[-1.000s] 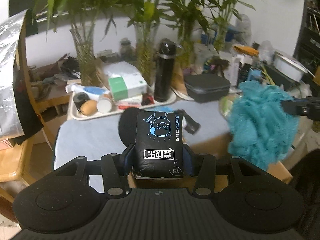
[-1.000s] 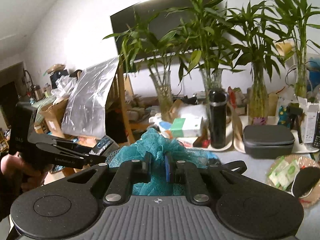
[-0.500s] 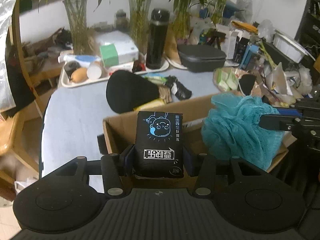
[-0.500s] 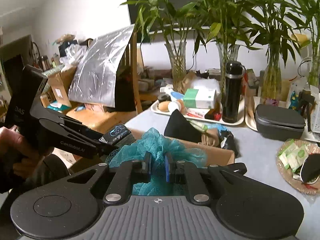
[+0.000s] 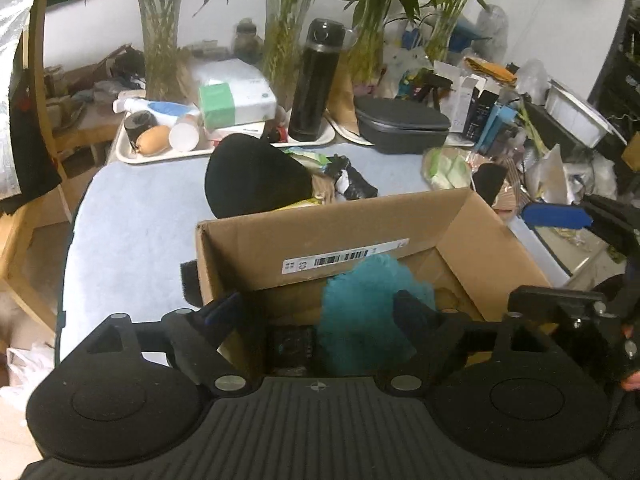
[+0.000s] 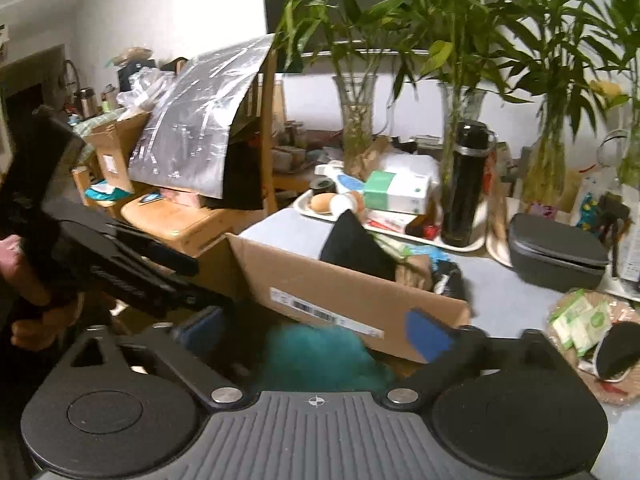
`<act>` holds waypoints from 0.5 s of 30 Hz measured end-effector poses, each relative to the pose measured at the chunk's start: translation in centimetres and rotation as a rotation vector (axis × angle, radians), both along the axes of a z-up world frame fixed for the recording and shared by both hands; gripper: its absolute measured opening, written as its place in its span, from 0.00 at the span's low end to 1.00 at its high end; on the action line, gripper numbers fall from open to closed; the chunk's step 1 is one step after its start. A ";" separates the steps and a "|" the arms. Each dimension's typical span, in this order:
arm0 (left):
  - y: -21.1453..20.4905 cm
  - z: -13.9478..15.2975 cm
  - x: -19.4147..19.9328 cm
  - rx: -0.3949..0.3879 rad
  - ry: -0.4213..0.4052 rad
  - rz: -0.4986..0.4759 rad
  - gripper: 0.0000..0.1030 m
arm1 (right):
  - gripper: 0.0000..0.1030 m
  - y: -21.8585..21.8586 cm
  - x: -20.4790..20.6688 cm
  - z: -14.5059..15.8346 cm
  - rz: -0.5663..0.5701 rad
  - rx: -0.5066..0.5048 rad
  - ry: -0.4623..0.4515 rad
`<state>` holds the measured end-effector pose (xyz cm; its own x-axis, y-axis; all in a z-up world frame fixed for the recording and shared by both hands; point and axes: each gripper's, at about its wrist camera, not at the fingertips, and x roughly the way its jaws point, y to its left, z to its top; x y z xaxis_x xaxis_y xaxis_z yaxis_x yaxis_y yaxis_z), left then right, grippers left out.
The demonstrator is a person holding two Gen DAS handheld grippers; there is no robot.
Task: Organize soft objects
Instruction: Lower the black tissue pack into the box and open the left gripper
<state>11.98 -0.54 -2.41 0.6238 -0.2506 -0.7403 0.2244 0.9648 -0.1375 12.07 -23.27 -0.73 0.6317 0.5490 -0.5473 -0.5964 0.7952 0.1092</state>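
An open cardboard box [image 5: 360, 236] stands at the near edge of the blue-grey table [image 5: 132, 232]. A teal mesh bath pouf [image 5: 368, 312] lies inside it, beside a black tissue pack [image 5: 292, 346]. My left gripper [image 5: 318, 304] is open and empty above the box's near side. My right gripper [image 6: 316, 332] is open and empty over the pouf [image 6: 320, 356], which lies in the box [image 6: 344, 288]. Behind the box on the table lie a black soft pouch [image 5: 256, 176] and crumpled dark fabric [image 5: 352, 180].
A white tray [image 5: 224, 146] with a tissue box, bottles and a black flask [image 5: 316, 80] stands at the back. A grey hard case [image 5: 400, 128], vases of bamboo and a wicker plate of packets [image 6: 588, 328] crowd the right. A wooden chair [image 6: 184, 216] stands left of the table.
Both grippers have opened. The tissue pack and the teal pouf have dropped from them into the cardboard box. Both grippers have moved closer over the box.
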 end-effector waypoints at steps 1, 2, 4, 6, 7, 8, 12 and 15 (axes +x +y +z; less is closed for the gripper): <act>0.0 0.1 -0.2 0.005 -0.006 0.001 0.81 | 1.00 -0.1 0.2 -0.1 -0.015 -0.009 0.005; 0.0 0.2 -0.3 0.004 -0.013 -0.002 0.81 | 1.00 -0.1 0.3 -0.1 -0.028 -0.021 0.012; 0.2 0.4 -0.8 -0.004 -0.019 -0.001 0.81 | 1.00 -0.2 0.6 -0.3 -0.055 -0.035 0.023; 0.3 0.7 -0.9 -0.011 -0.022 0.005 0.81 | 1.00 -0.5 0.8 -0.5 -0.078 -0.042 0.044; 0.5 0.9 -1.0 -0.006 -0.023 0.020 0.81 | 1.00 -0.6 0.9 -0.6 -0.088 -0.046 0.053; 0.6 1.0 -1.0 -0.003 -0.026 0.029 0.81 | 1.00 -0.8 1.0 -0.7 -0.099 -0.047 0.059; 1.6 1.6 -1.7 0.006 -0.060 0.051 0.81 | 1.00 -1.5 1.4 -1.2 -0.134 -0.042 0.092; 2.5 1.8 -1.9 0.001 -0.067 0.071 0.81 | 1.00 -2.1 1.6 -1.5 -0.152 -0.031 0.115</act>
